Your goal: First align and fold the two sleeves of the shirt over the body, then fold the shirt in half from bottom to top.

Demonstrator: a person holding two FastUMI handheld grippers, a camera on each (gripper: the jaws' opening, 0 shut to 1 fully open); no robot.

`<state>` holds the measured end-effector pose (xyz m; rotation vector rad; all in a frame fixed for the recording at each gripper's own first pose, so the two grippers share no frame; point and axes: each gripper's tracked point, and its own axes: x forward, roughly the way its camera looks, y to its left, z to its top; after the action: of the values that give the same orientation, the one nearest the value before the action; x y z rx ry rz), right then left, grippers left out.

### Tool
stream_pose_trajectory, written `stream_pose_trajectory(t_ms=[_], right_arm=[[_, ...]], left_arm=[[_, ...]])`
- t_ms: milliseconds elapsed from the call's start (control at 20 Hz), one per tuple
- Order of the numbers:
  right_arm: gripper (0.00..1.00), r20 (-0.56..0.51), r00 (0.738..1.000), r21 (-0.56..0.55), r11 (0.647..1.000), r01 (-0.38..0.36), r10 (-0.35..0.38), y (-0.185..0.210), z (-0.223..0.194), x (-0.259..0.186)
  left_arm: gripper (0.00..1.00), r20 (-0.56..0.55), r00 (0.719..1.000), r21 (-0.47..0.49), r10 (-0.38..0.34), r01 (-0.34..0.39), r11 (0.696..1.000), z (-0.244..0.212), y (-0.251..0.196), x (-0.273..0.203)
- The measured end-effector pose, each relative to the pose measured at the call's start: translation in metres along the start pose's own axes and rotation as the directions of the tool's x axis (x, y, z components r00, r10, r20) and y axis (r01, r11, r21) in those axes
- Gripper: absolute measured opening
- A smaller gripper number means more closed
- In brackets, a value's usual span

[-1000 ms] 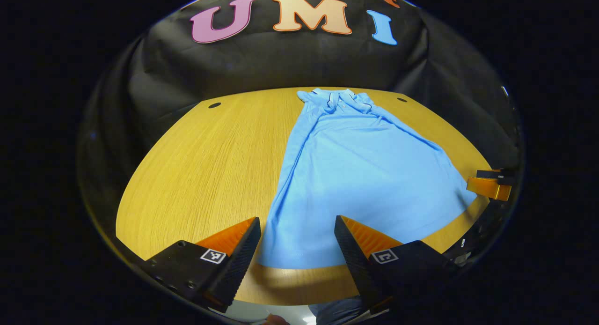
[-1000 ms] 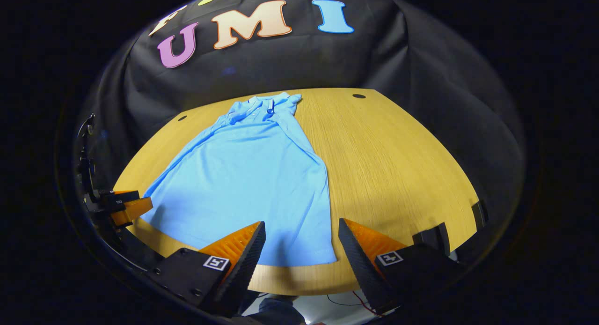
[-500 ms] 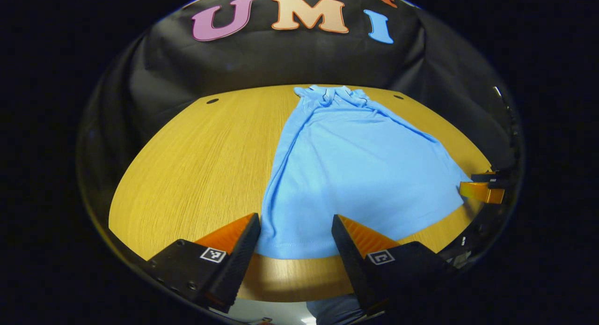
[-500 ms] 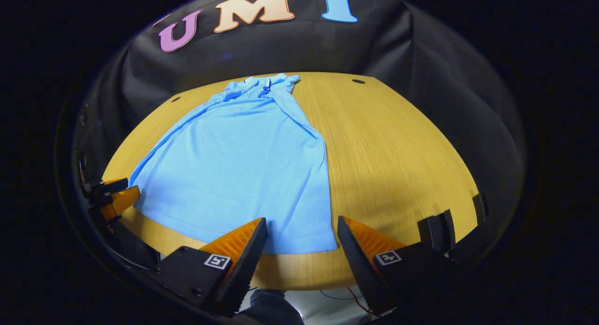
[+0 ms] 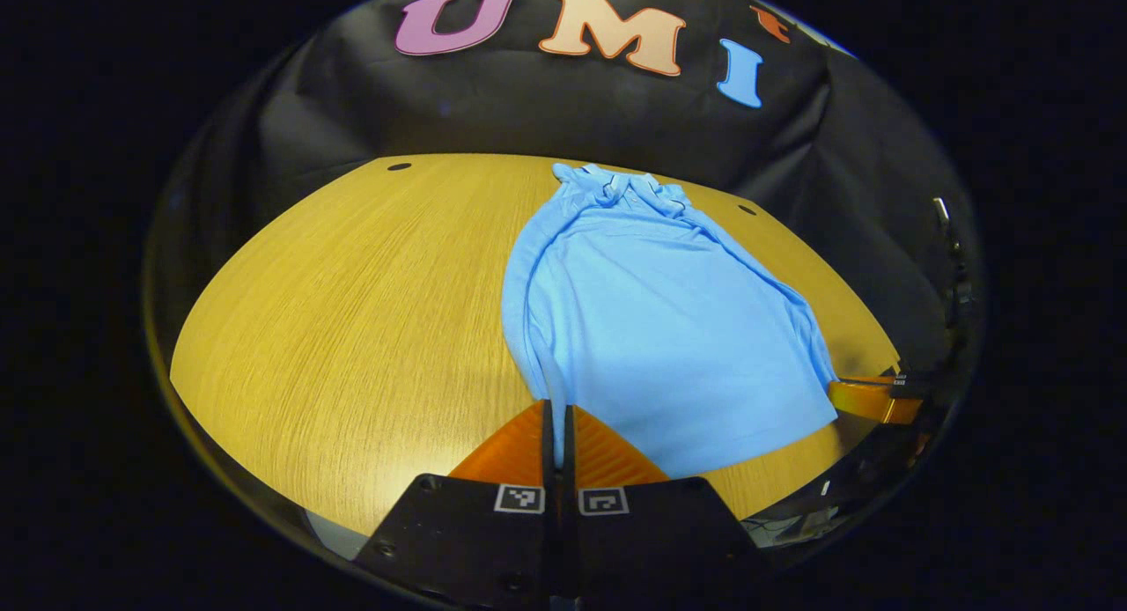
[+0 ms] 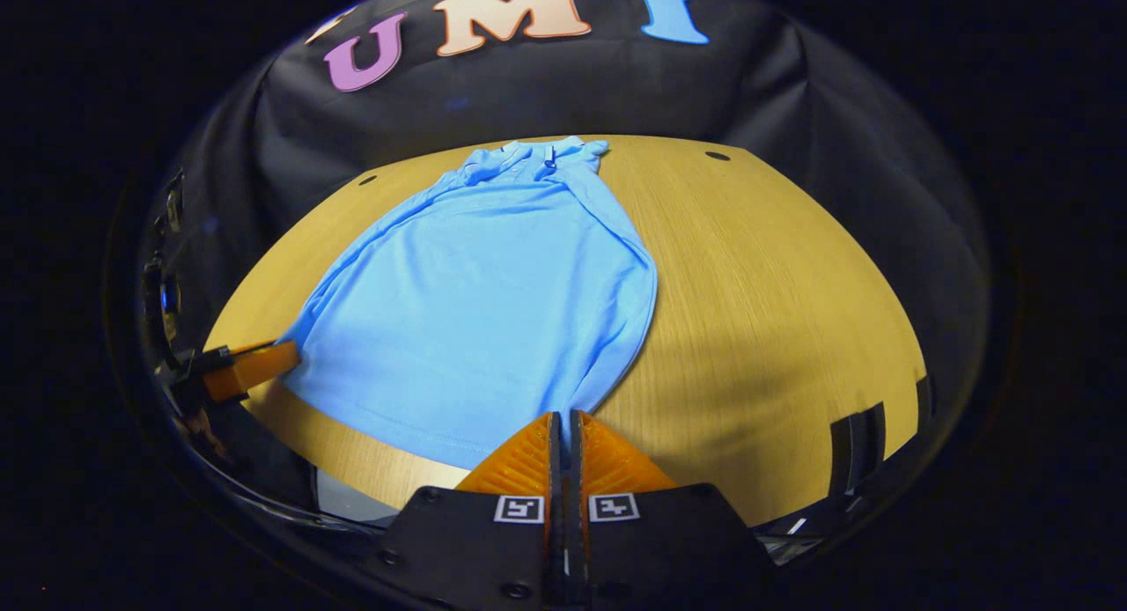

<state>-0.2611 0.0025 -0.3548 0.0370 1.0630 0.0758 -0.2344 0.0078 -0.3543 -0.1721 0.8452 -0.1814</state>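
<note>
Lying flat on the wooden desk (image 5: 352,294), the light blue shirt (image 5: 651,320) stretches from its collar at the upper middle of the left gripper view down to its hem at the lower right. Both sleeves are folded in over the body, so the sides run as long creased edges.

At the bottom centre of that view, the left tool (image 5: 556,417) has its two fingers pressed together, and the near left corner of the hem runs right into their tips, the fabric rising in a small ridge there. At the right edge of the same view, the right tool (image 5: 867,398) touches the opposite hem corner.

In the right gripper view, the shirt (image 6: 493,303) fills the left half of the desk (image 6: 775,294), collar toward the top centre of the frame. The right tool (image 6: 563,426) sits at the bottom centre, fingers closed with barely a slit between them, and the shirt's near right hem corner is drawn into that slit, the cloth pulled to a point. At the left edge of the frame, the left tool (image 6: 255,364) meets the far hem corner. Behind the desk hangs the booth's black cloth wall (image 6: 792,109).
</note>
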Motion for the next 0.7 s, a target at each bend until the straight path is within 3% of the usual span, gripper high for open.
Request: stream_pose_trajectory(t_ms=[200,400,700], right_arm=[[0.02,0.004,1.000,0.065,0.998,-0.021,0.021,0.005,0.013,-0.002],[0.03,0.071,0.995,0.088,0.993,-0.072,0.066,0.018,0.055,-0.009],[0.02,0.172,0.981,0.145,0.983,-0.114,0.089,0.025,0.139,-0.004]], left_arm=[[0.00,-0.071,0.997,-0.007,0.031,-0.031,0.999,0.006,0.004,0.000],[0.00,-0.033,0.999,-0.033,-0.039,0.038,0.999,0.045,-0.009,-0.002],[0.00,0.023,0.996,-0.049,-0.088,0.089,0.995,0.119,-0.011,0.007]])
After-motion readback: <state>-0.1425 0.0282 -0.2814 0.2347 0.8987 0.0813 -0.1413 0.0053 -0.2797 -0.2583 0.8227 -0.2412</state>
